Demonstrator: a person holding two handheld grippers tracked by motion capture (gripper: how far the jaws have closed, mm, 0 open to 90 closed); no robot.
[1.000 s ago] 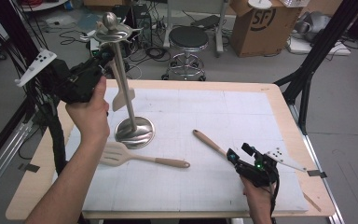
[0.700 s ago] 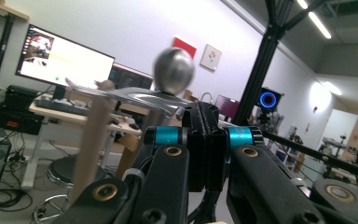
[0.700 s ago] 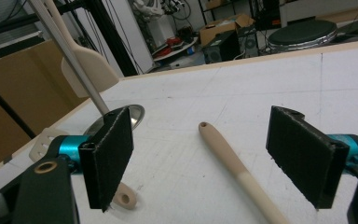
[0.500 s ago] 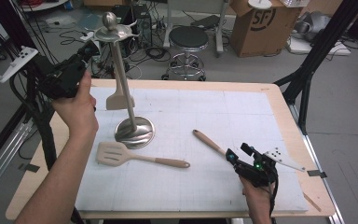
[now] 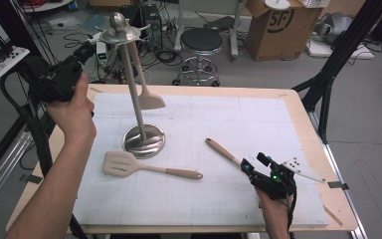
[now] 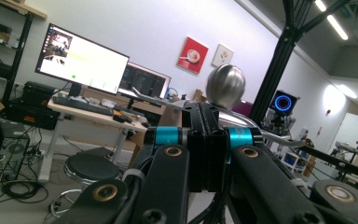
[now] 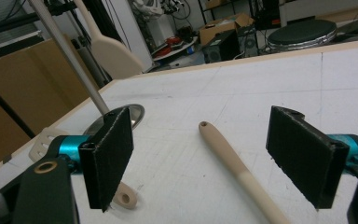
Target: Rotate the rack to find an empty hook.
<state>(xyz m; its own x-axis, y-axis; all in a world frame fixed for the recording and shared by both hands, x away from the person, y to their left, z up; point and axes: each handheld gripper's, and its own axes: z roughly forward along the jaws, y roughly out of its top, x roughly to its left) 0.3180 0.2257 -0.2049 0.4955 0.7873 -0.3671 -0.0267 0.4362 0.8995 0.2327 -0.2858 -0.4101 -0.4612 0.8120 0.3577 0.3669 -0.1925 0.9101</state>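
Left gripper (image 5: 87, 50) is held up at the far left, right by the top of the metal utensil stand (image 5: 140, 112), with its jaws pressed fully together and nothing caught between them. One beige spatula (image 5: 146, 94) is seen hanging off the stand's crown, its blade clear of the mat. Right gripper (image 5: 251, 167) is parked low at the near right edge of the white mat (image 5: 229, 124), jaws spread wide, and the wooden-handled utensil (image 5: 221, 151) is lined up in the gap between the pads without being touched. A slotted spatula (image 5: 146, 167) is left lying flat just near of the stand's round base.
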